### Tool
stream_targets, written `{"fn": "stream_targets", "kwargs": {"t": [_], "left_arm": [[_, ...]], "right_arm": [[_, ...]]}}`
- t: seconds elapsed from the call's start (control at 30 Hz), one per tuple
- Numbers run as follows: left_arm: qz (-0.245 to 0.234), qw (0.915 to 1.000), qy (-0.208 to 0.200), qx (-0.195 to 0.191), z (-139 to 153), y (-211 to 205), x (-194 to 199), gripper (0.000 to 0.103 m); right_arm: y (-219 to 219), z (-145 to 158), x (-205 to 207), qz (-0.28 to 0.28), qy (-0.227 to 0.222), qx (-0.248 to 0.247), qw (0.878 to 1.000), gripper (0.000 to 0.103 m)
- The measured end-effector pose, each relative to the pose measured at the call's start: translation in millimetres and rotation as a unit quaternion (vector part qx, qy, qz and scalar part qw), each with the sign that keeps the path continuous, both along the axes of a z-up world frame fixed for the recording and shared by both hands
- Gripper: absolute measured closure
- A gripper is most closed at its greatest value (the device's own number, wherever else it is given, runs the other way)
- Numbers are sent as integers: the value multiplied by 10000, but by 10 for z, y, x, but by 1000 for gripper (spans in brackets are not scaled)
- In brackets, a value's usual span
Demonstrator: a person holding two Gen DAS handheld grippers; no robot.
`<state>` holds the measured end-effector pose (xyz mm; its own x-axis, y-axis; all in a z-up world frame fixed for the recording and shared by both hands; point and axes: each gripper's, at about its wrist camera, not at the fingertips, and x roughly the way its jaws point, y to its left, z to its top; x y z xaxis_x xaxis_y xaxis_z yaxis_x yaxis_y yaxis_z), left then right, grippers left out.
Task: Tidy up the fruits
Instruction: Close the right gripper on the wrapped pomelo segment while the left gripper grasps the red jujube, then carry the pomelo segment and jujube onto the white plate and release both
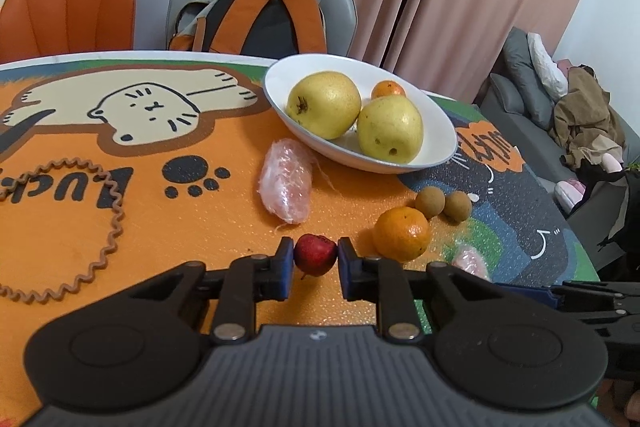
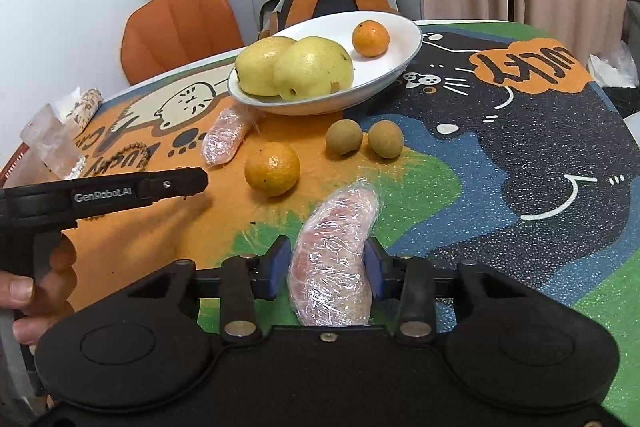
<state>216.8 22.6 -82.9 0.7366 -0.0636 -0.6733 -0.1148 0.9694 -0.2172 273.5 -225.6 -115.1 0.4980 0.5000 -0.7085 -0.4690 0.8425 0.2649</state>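
Left gripper (image 1: 316,254) jaws clamped on small red fruit (image 1: 315,254) — right gripper (image 2: 327,259) jaws around wrapped fruit piece (image 2: 334,259)

"genrobot.ai" on left gripper (image 2: 176,183); mat (image 2: 520,155) perhaps reads "lucky".

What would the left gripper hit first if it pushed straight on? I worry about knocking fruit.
The left gripper, shut on the red fruit, would probably meet the wrapped piece just ahead first; the bowl lies beyond. Depth is uncertain.

Black hand-held gripper (image 1: 316,263) with blue pads (image 1: 285,267), silver screws.
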Motion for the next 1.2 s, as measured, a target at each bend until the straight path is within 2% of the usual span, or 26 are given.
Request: {"fn": "stream_targets", "kwargs": {"t": [0.63,1.2], "left_arm": [[49,9992,-390,-1,324,70,36,82],[136,9982,-591,-7,505,244,278,82]], "right_arm": [[-122,354,237,-233,-348,412,9983,66],[14,641,743,-258,-610,552,9963,66]]}}
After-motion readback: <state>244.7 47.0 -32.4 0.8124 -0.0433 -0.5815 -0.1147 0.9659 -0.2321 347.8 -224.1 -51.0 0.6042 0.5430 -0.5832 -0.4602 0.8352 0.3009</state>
